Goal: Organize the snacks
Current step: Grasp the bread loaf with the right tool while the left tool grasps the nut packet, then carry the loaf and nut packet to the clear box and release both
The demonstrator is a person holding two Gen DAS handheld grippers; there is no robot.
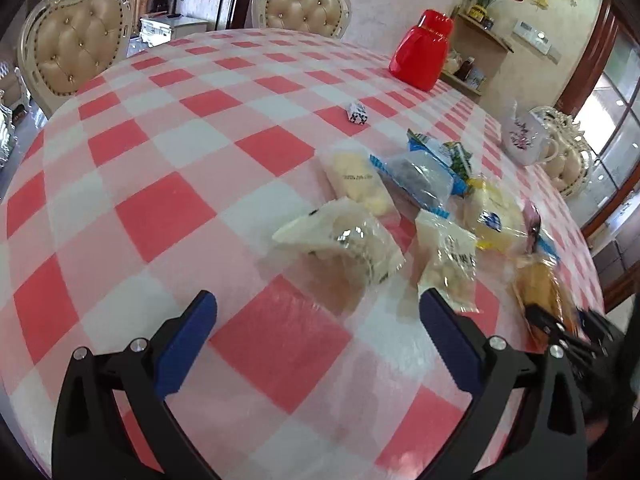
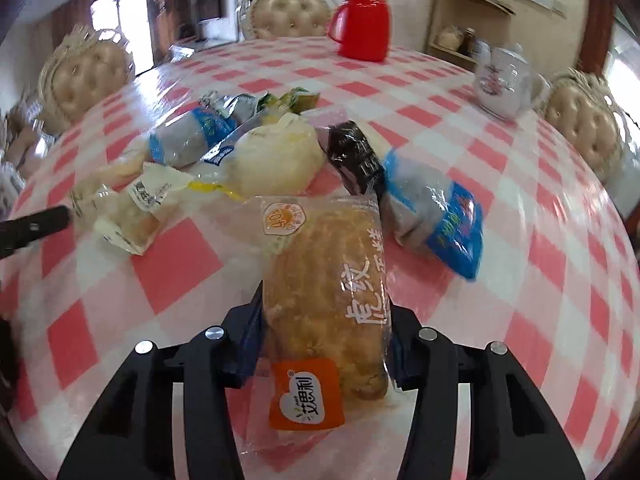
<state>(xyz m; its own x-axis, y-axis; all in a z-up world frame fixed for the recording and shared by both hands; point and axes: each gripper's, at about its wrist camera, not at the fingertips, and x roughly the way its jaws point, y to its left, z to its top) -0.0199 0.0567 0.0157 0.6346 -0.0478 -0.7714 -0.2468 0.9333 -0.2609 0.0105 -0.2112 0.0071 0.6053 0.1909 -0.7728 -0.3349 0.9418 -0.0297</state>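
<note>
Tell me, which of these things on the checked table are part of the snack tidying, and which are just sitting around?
Part of the job:
- wrapped cake with orange label, gripped in the right tongs
- pile of snack packets, still loose
- left tongs, open and empty

Just lying about:
- red flask
- white flowered teapot
- small black-and-white box
- padded chairs

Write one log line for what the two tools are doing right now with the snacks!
left tool: open, empty, above tablecloth | right tool: shut on bread packet | other snack packets: piled on table
</note>
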